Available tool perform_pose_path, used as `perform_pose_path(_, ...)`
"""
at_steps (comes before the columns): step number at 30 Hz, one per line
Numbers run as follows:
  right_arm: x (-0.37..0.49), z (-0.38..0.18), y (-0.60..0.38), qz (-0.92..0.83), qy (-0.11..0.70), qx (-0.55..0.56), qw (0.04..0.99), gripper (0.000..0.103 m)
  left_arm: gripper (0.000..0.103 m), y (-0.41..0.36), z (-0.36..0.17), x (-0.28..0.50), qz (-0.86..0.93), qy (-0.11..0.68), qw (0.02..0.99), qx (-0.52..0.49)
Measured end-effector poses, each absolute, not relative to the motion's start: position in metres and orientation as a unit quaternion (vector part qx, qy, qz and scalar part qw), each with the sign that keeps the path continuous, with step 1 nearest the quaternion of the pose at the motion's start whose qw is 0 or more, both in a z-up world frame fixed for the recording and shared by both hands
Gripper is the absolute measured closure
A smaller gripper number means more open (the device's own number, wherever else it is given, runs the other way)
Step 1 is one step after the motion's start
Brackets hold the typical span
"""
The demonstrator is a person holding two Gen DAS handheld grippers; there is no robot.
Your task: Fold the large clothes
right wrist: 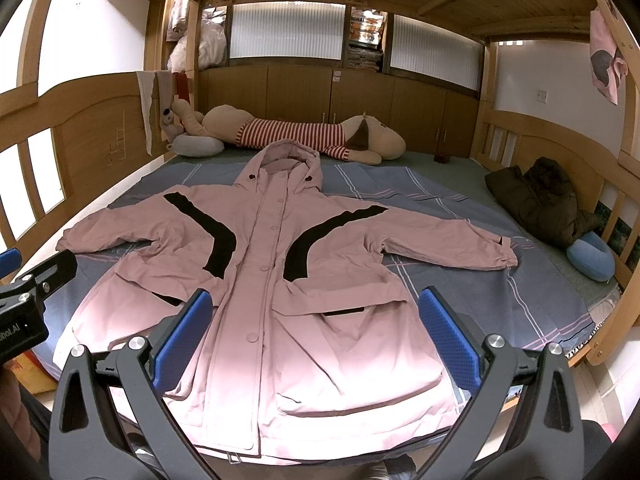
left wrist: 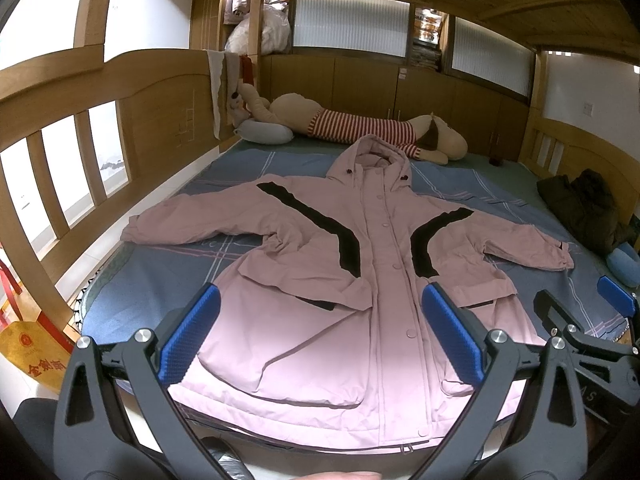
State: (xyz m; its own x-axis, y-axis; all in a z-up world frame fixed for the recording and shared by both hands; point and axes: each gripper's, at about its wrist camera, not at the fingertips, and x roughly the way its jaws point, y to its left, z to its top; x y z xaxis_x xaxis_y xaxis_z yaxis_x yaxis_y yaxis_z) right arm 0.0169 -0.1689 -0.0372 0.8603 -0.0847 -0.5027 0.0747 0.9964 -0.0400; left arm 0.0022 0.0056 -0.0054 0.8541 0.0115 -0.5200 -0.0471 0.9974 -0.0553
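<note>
Two open tongs (left wrist: 320, 340) (right wrist: 316, 338); one pink coat (left wrist: 372, 280).

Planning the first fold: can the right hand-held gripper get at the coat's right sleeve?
Probably yes: the right hand-held gripper is open, and the sleeve lies flat on the bed with nothing on it.

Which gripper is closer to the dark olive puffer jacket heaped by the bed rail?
Right. The right gripper hangs over the pink coat's right half, nearer the dark olive jacket; the left gripper sits further left.
</note>
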Motion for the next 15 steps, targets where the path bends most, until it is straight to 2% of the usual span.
perform_pose_path(15, 0.0152, -0.0368, -0.1684, -0.042, 0.261, -0.01, 0.964, 0.001, 0.002, 0.0052, -0.0053, 0.0024, 0.015, 0.27, 0.962, -0.033)
